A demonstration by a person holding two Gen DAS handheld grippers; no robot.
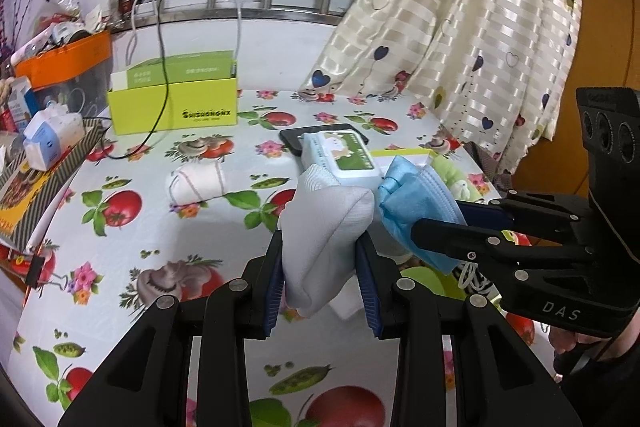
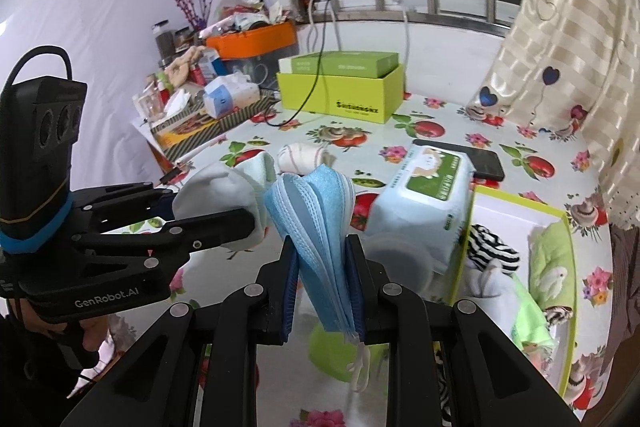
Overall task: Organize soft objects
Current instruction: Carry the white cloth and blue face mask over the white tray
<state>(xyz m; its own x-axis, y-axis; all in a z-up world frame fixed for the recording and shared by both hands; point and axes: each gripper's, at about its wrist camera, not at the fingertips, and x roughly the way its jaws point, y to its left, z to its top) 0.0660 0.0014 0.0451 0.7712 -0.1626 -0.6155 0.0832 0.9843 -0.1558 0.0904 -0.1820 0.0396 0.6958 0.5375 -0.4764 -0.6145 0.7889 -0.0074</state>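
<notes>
Two items are in my grip now: my left claw is clenched on a pale grey sock, my right claw on a stack of blue face masks, both held above the desk. At four o'clock in the right view, the yellow-rimmed box already holds a striped sock and green cloth. Left to sort, I judge: the rolled white sock at twelve o'clock and perhaps the wet-wipes pack.

Glossy tablecloth, matt cloth sock
</notes>
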